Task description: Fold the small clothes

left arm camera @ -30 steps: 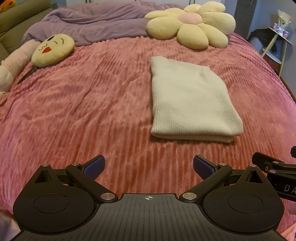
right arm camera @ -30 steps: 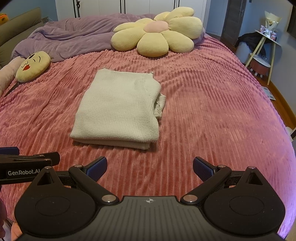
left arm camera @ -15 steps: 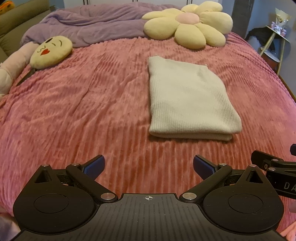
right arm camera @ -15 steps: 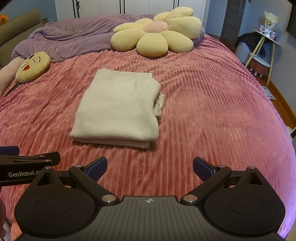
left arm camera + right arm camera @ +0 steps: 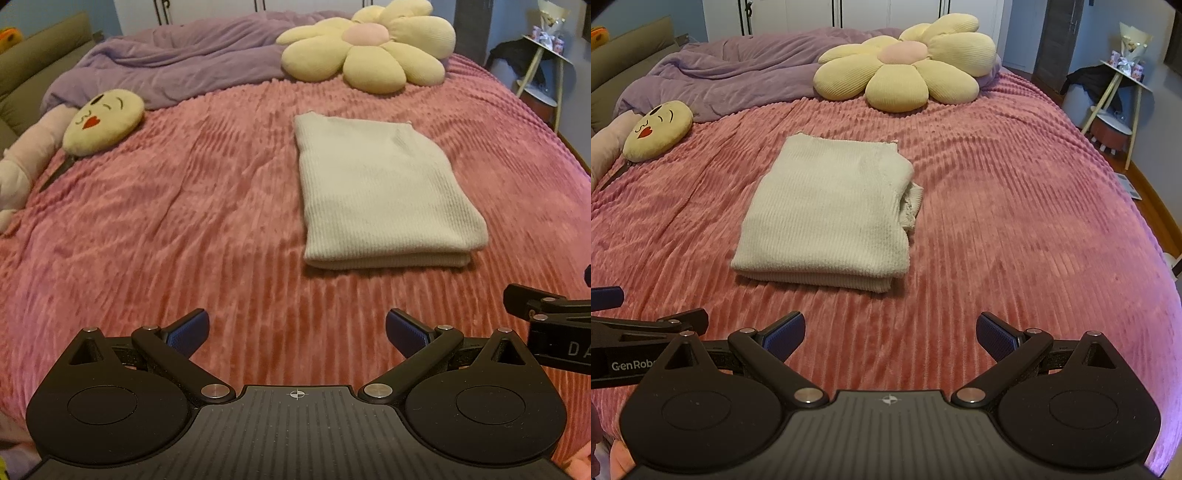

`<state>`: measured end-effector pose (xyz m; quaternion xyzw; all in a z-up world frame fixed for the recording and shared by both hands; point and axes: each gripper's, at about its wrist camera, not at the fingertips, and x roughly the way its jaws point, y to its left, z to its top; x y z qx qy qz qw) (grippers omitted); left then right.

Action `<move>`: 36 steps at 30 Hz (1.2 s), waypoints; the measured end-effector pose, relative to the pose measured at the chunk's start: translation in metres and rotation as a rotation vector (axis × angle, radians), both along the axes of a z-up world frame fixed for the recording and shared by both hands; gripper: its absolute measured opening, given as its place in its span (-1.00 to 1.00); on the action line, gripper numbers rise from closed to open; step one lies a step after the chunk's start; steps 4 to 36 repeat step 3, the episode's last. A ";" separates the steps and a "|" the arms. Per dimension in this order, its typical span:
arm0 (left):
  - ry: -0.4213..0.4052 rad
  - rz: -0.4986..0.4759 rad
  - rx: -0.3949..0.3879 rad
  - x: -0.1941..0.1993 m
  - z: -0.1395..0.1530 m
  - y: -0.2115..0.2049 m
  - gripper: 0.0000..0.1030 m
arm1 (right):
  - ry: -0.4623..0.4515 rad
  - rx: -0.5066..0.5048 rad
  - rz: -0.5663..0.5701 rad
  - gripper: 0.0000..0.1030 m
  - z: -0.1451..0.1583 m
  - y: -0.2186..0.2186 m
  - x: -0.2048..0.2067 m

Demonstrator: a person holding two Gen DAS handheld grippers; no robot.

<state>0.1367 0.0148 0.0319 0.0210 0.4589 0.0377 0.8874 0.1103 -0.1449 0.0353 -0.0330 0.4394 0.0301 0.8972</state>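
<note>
Jaws of the left gripper [image 5: 294, 329] and right gripper [image 5: 890, 329] are spread and empty, just short of the folded cream garment [image 5: 827, 218]; loose right-edge layers should be tucked.

Bed covered by a pink ribbed blanket [image 5: 1015, 229]; a purple duvet [image 5: 738, 77] lies bunched at the far end beside a yellow flower cushion [image 5: 905, 70]. White cupboard doors [image 5: 849, 13] stand behind the bed. At right, a light-legged side table [image 5: 1123, 96] stands on a wooden floor [image 5: 1152, 206] against blue-grey walls.
</note>
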 end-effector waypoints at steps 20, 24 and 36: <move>-0.001 -0.003 -0.002 -0.001 -0.001 0.000 1.00 | 0.006 -0.002 -0.001 0.92 -0.001 0.001 0.000; -0.001 -0.003 -0.002 -0.001 -0.001 0.000 1.00 | 0.006 -0.002 -0.001 0.92 -0.001 0.001 0.000; -0.001 -0.003 -0.002 -0.001 -0.001 0.000 1.00 | 0.006 -0.002 -0.001 0.92 -0.001 0.001 0.000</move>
